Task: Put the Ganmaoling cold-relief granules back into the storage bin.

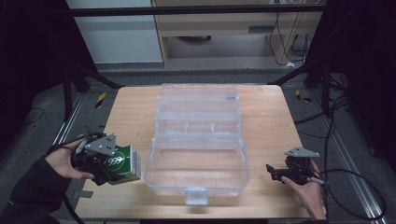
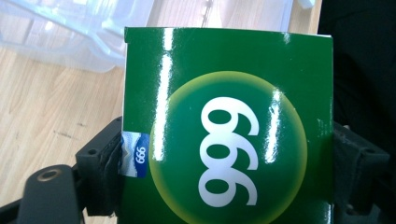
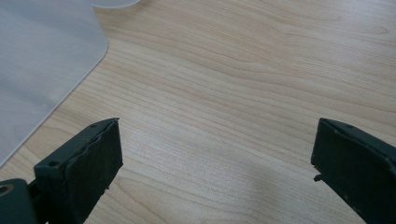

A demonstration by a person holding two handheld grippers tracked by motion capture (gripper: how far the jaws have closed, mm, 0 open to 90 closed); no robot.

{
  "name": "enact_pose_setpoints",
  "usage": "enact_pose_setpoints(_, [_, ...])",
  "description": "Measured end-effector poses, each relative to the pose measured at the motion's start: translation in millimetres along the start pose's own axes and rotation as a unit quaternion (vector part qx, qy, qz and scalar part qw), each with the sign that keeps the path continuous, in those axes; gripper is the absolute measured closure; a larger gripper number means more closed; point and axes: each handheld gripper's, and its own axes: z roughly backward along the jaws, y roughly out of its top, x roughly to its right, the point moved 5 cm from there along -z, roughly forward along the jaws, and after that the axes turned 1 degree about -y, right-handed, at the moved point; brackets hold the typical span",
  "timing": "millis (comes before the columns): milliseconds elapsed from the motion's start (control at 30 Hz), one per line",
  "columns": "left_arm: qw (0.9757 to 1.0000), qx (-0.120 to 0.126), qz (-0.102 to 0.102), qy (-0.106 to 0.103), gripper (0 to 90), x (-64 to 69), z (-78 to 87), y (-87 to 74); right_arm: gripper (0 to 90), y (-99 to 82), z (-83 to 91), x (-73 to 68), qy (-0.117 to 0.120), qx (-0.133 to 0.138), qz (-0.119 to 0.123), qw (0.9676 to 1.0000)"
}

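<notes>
My left gripper (image 1: 109, 170) is clamped on the green box (image 1: 125, 163) beside the clear case (image 1: 196, 158); my right gripper (image 1: 273, 171) hangs over the table (image 1: 271, 121), jaws apart.

Your counter (image 1: 271, 121) is light wood, standing on a grey floor (image 1: 130, 77). Beyond it you have a pale wooden cabinet (image 1: 215, 23) and a white panel (image 1: 116, 32). Black cables (image 1: 336, 140) trail at your right; the surroundings are dim.

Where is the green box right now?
In the high view, the green box sits at the table's left front, clamped in the left gripper, just left of the clear case.
</notes>
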Motion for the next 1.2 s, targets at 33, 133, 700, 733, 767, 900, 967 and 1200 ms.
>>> enact_pose_setpoints(33, [1.0000, 0.000, -0.002, -0.001, 14.9, -0.2, -0.2, 2.8, 2.4, 0.0, -0.1, 0.0, 0.000, 0.000, 0.000, 1.0000])
enact_pose_setpoints(133, [0.9999, 0.001, -0.010, -0.004, 14.9, -0.6, -1.5, 11.0, 2.4, -0.1, -0.3, 0.1, 0.000, 0.000, 0.001, 1.0000])
enact_pose_setpoints(700, [0.9988, 0.005, -0.047, -0.017, 15.0, -3.4, -16.0, 55.4, 2.4, 0.0, 0.1, 0.9, 0.002, 0.001, -0.002, 1.0000])
enact_pose_setpoints(733, [0.9988, 0.005, -0.047, -0.017, 15.0, -3.4, -16.0, 55.4, 2.4, 0.0, 0.1, 0.9, 0.002, 0.001, -0.002, 1.0000])
enact_pose_setpoints(767, [0.9986, 0.004, -0.050, -0.017, 14.9, -4.5, -18.8, 59.9, 2.4, 0.0, 0.2, 1.0, 0.002, 0.002, -0.003, 1.0000])
enact_pose_setpoints(900, [0.9984, 0.003, -0.053, -0.019, 15.0, -5.8, -25.9, 68.9, 2.4, 0.3, 0.1, 0.8, 0.003, 0.002, -0.004, 1.0000])
enact_pose_setpoints(967, [0.9982, 0.004, -0.057, -0.020, 15.0, -6.1, -29.6, 73.9, 2.4, 0.3, -0.1, 1.0, 0.003, 0.002, -0.002, 1.0000])
enact_pose_setpoints(1200, [0.9973, 0.000, -0.069, -0.025, 14.9, -6.9, -40.8, 87.7, 2.4, 0.0, -0.6, 1.4, 0.002, 0.003, 0.000, 1.0000])
